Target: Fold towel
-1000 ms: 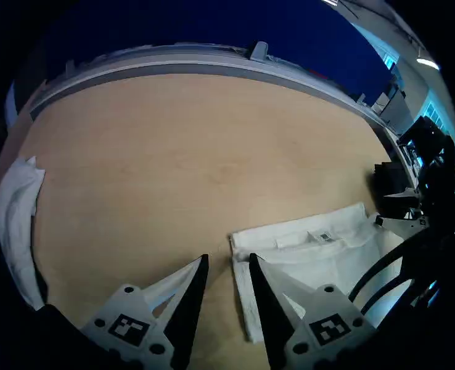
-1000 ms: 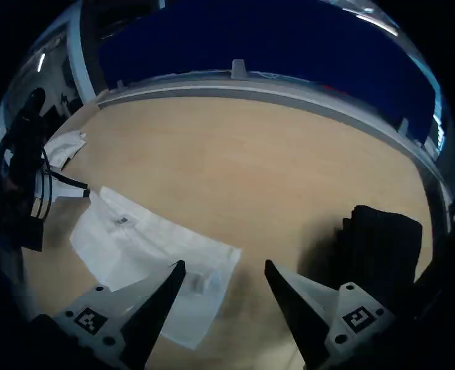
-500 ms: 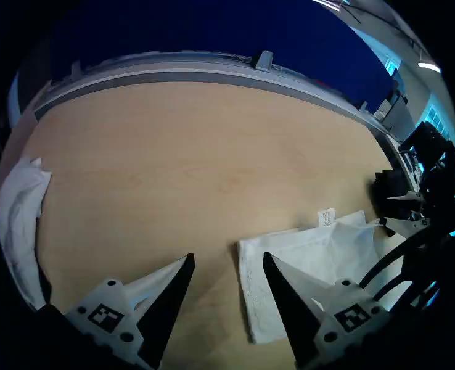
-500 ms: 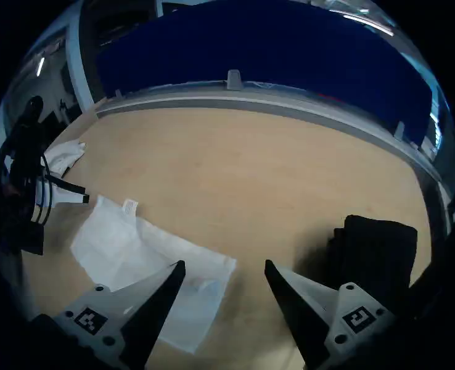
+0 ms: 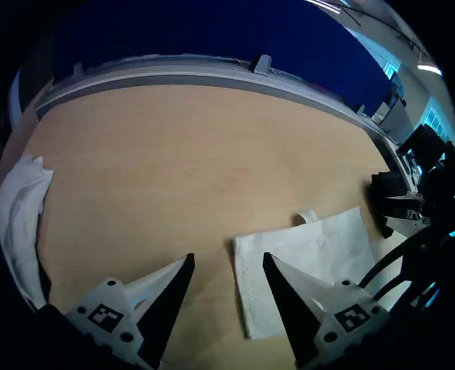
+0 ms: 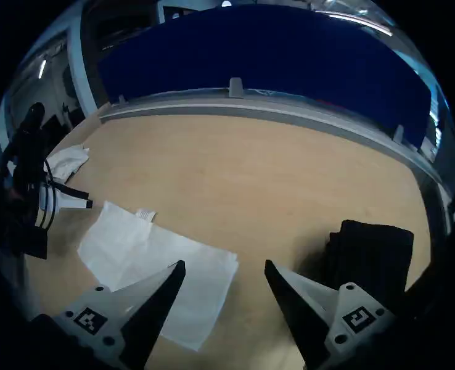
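The left gripper view sits low over the surface [image 5: 184, 160], just behind the left gripper [image 5: 227, 256]. It looks forward and slightly down along the fingers toward the blue partition [image 5: 215, 31] at the far edge. The towel [image 5: 314, 246] lies close, just ahead and to the right. The right gripper view rides the right gripper [image 6: 224, 264] at much the same height and faces the same partition, with the towel close at lower left. Both views share the surface, partition, towel, white cloth [image 5: 18, 209] and black stack [image 6: 369, 253]. Each catches the other gripper at its edge: far right in the left gripper view, far left in the right gripper view.
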